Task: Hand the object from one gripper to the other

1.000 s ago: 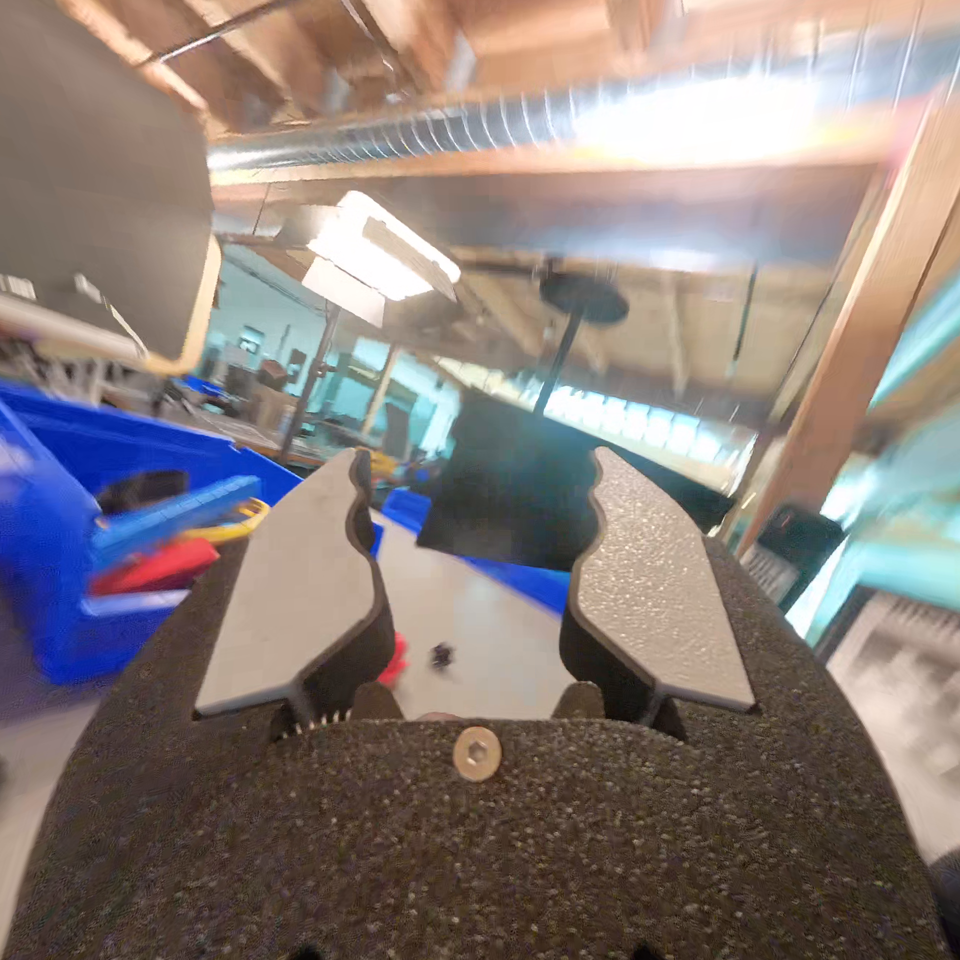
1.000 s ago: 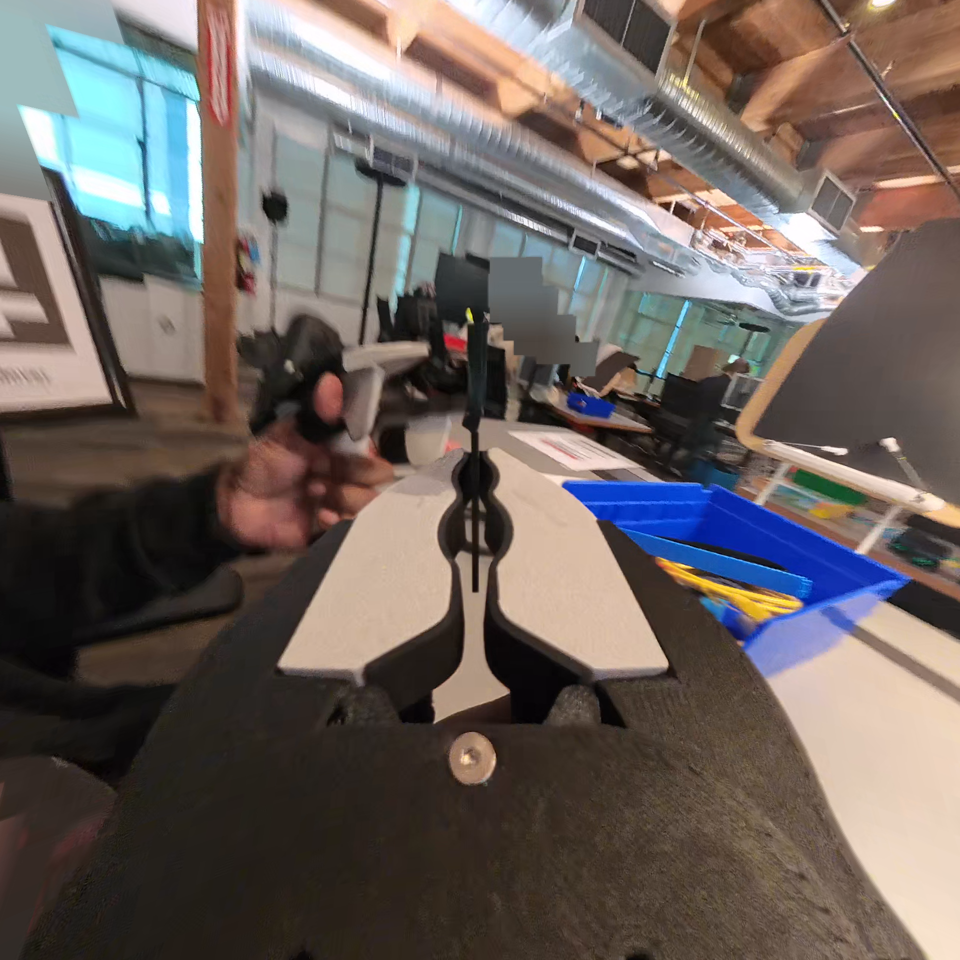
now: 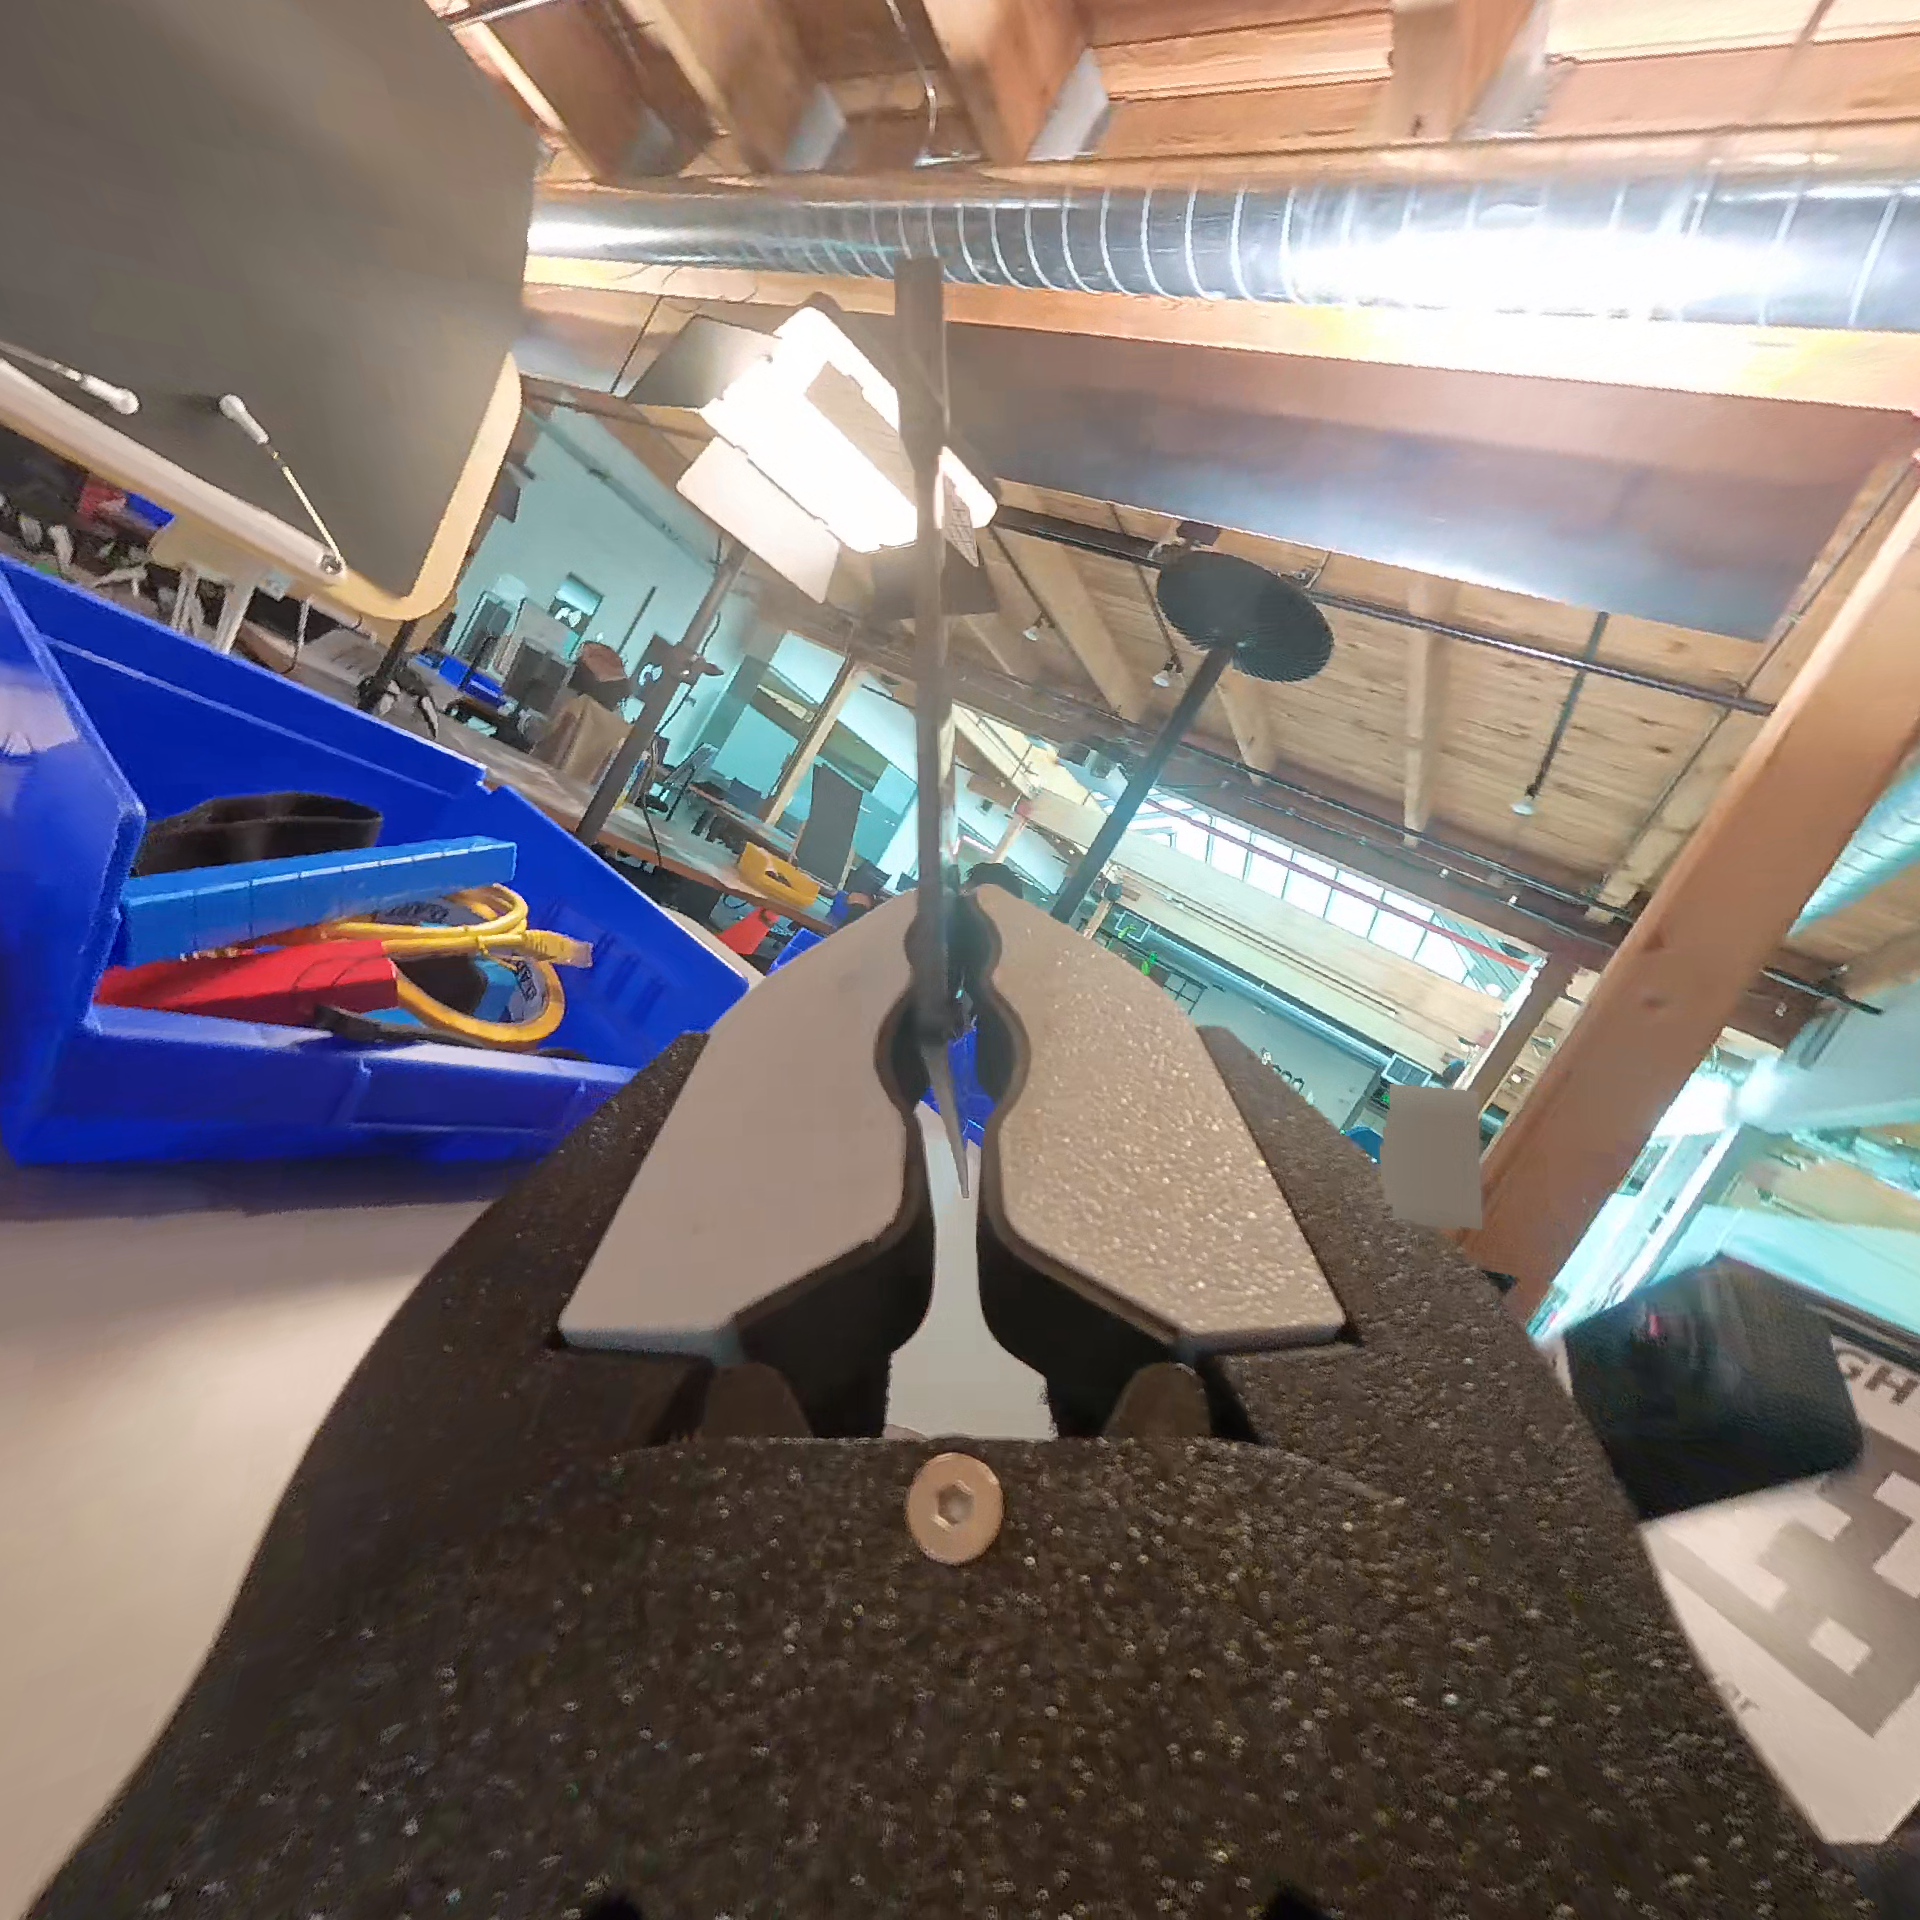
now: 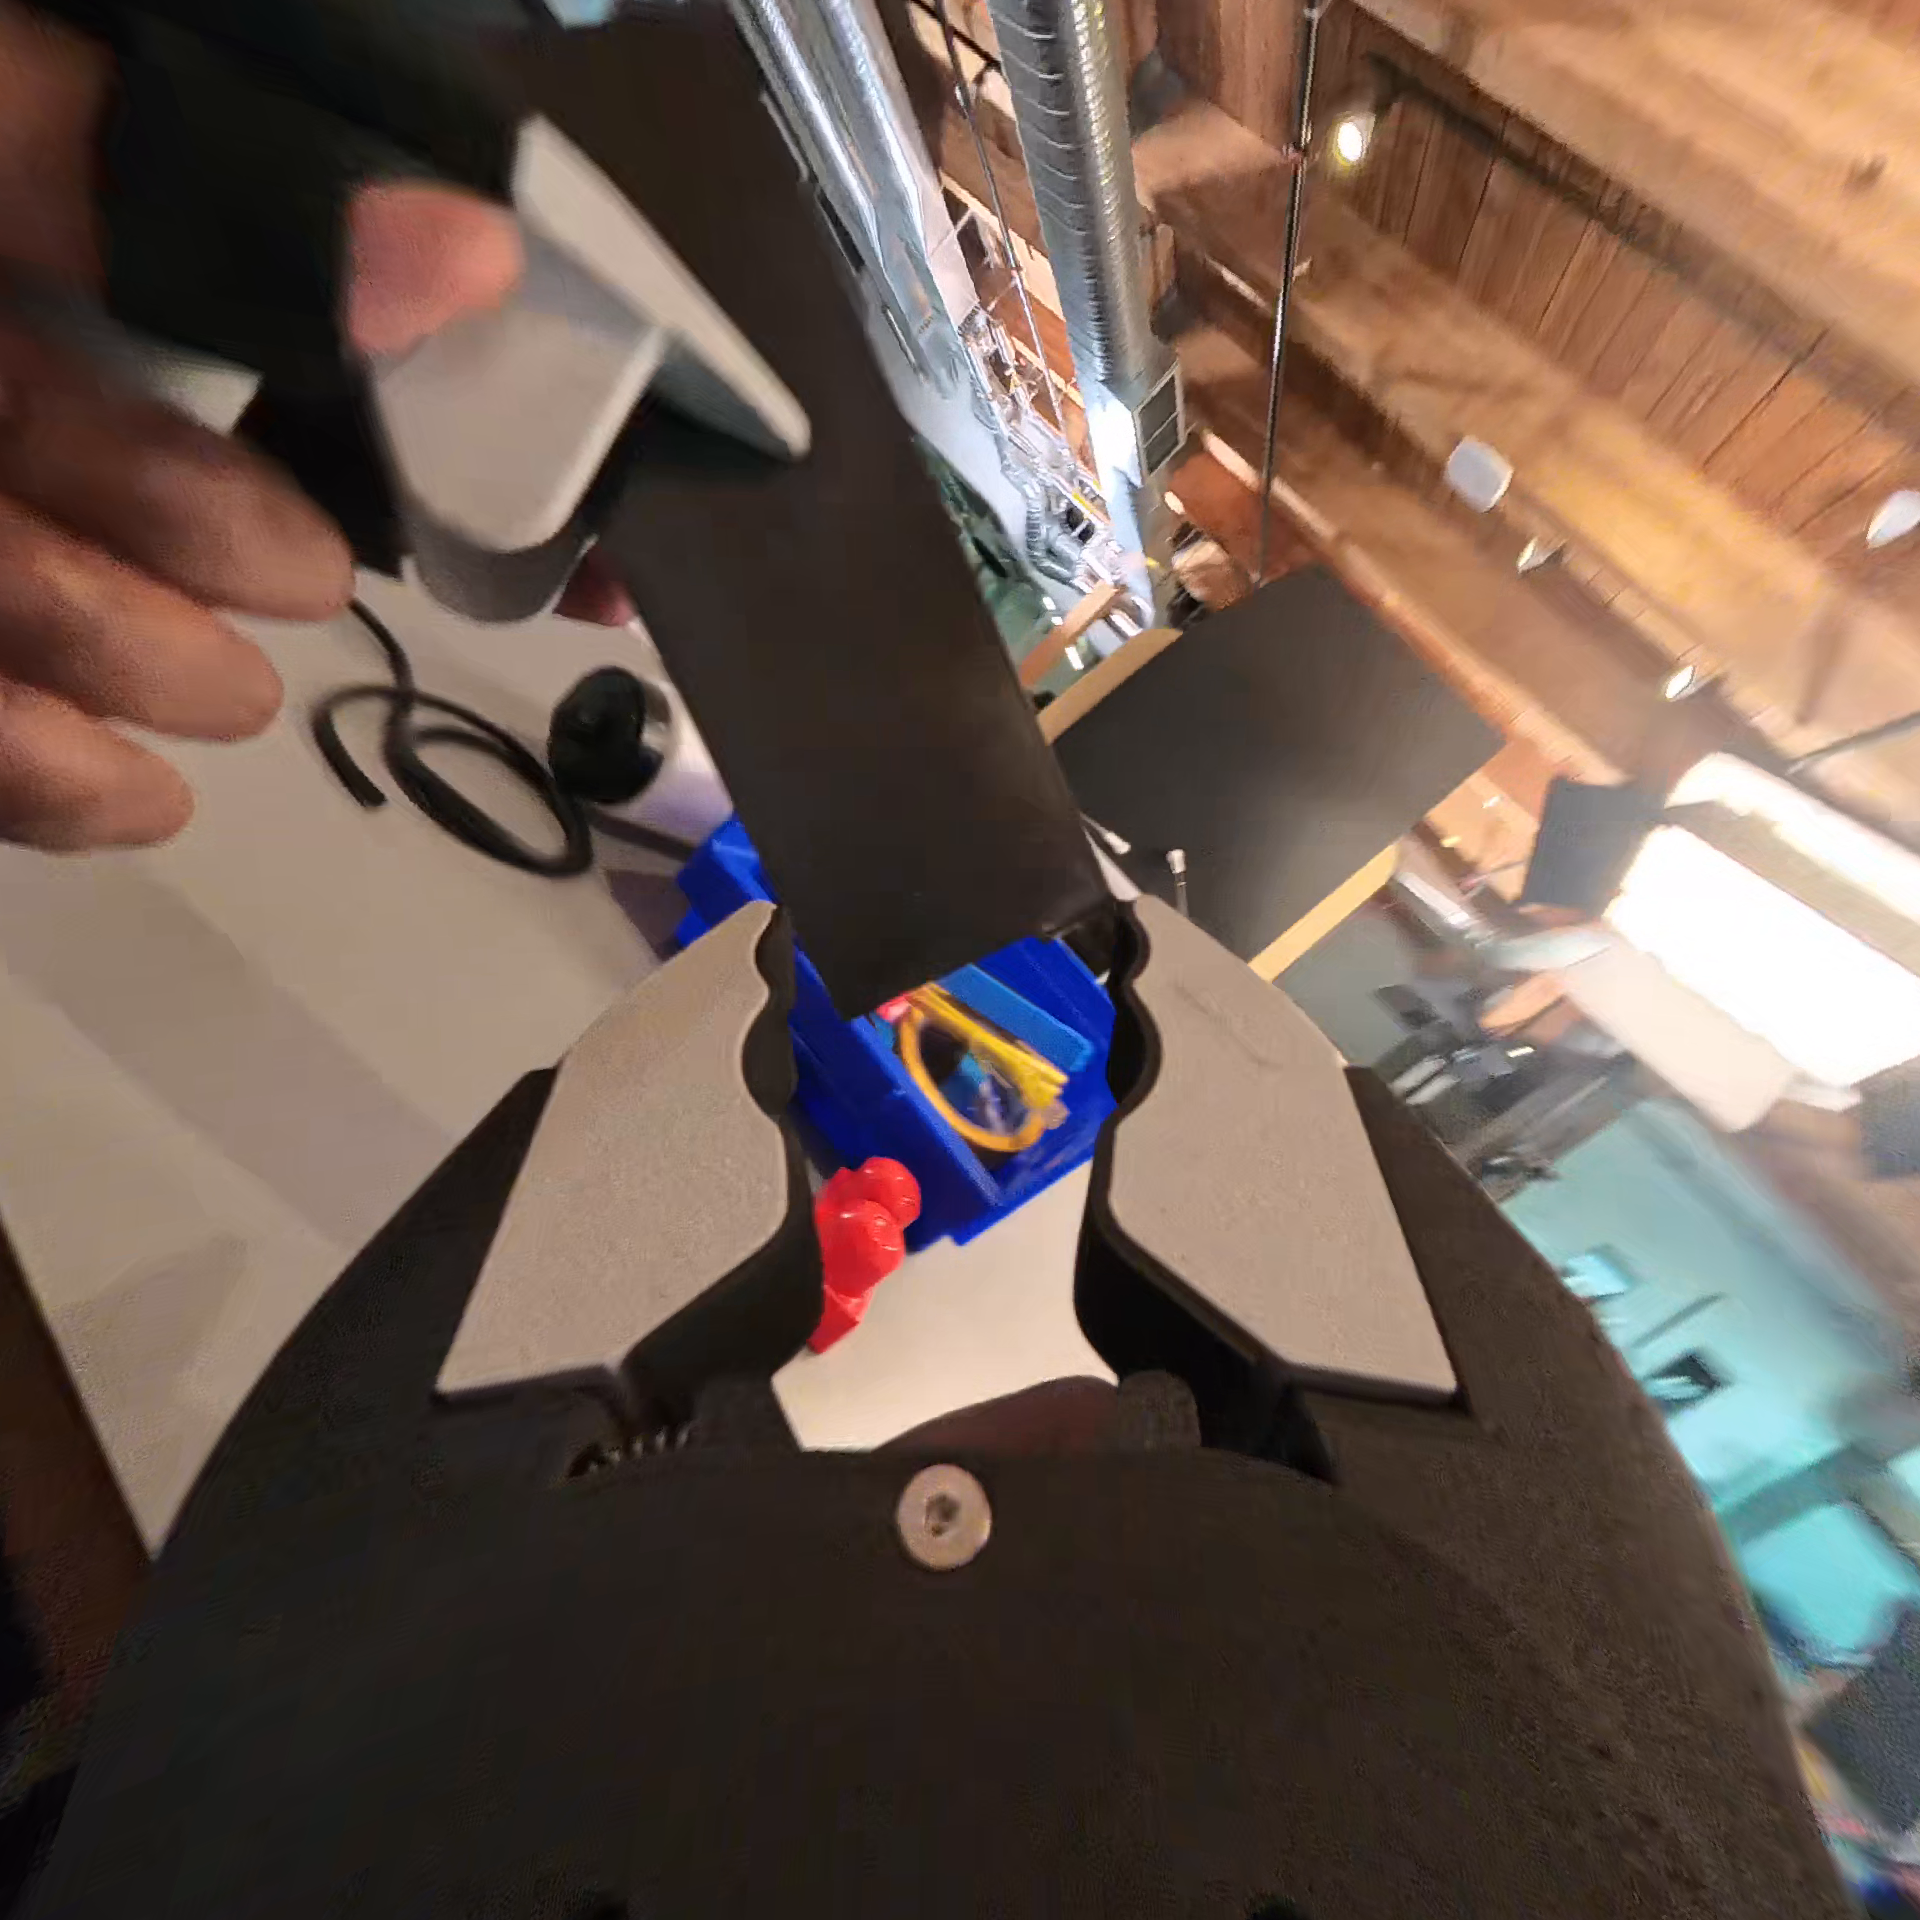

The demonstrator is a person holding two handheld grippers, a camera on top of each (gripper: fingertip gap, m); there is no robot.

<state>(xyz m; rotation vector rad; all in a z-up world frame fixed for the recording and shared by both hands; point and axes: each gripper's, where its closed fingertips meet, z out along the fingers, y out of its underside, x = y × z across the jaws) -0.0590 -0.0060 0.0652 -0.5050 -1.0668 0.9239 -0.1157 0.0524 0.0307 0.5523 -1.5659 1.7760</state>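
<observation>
The object is a thin, flat black sheet. In the left wrist view I see it edge-on: it stands up from my left gripper, which is shut on its lower end. In the right wrist view the same sheet hangs slanted, held at its top by the left gripper's grey finger and a person's hand. My right gripper is open. The sheet's lower corner sits between its fingertips, and I cannot tell whether it touches them.
A blue bin holding a yellow cable and blue and red pieces stands on the white table; it also shows in the right wrist view. A red object and a coiled black cable lie on the table. A black panel stands behind the bin.
The sheet has passed from the right gripper to the left. The left gripper was open and empty and is now shut on it. The right gripper, shut on it before, has opened.
</observation>
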